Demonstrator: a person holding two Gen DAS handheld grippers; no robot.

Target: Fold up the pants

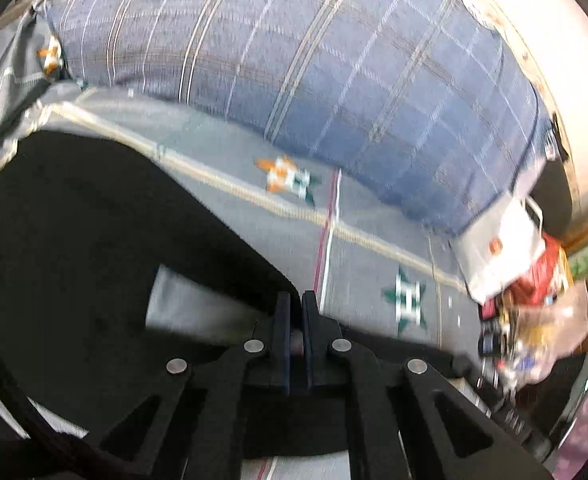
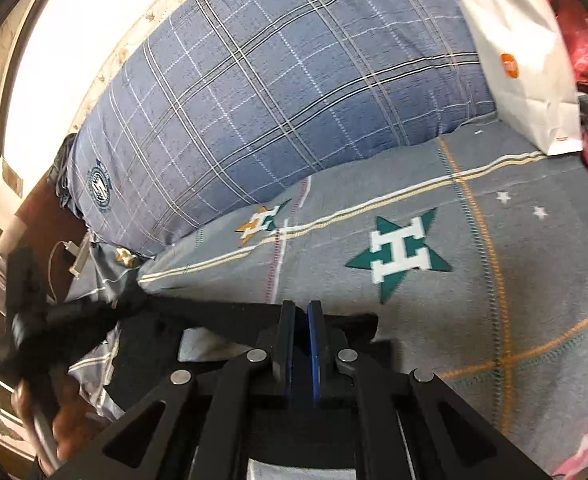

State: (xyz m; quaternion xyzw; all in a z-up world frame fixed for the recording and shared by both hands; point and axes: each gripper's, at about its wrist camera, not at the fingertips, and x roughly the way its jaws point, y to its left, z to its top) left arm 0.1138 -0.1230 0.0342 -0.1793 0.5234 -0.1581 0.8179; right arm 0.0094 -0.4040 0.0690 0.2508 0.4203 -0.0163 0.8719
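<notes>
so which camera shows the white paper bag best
The right wrist view. There the white bag stands sharp and nearly whole at the upper right, with its handle and orange logo, between the plaid pillow and a red bag. The left wrist view shows it smaller, blurred and squeezed toward the right edge.

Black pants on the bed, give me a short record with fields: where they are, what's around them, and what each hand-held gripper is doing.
item: black pants, spread on the bed
surface: grey bedsheet with star motifs
behind: blue plaid pillow lying on the sheet
far corner: white paper bag beside the pillow
left hand-held gripper: shut, over the edge of the pants; whether cloth is pinched cannot be told
right hand-held gripper: shut, at the edge of the pants; grip on cloth unclear
fold state: pants not yet neatly folded
</notes>
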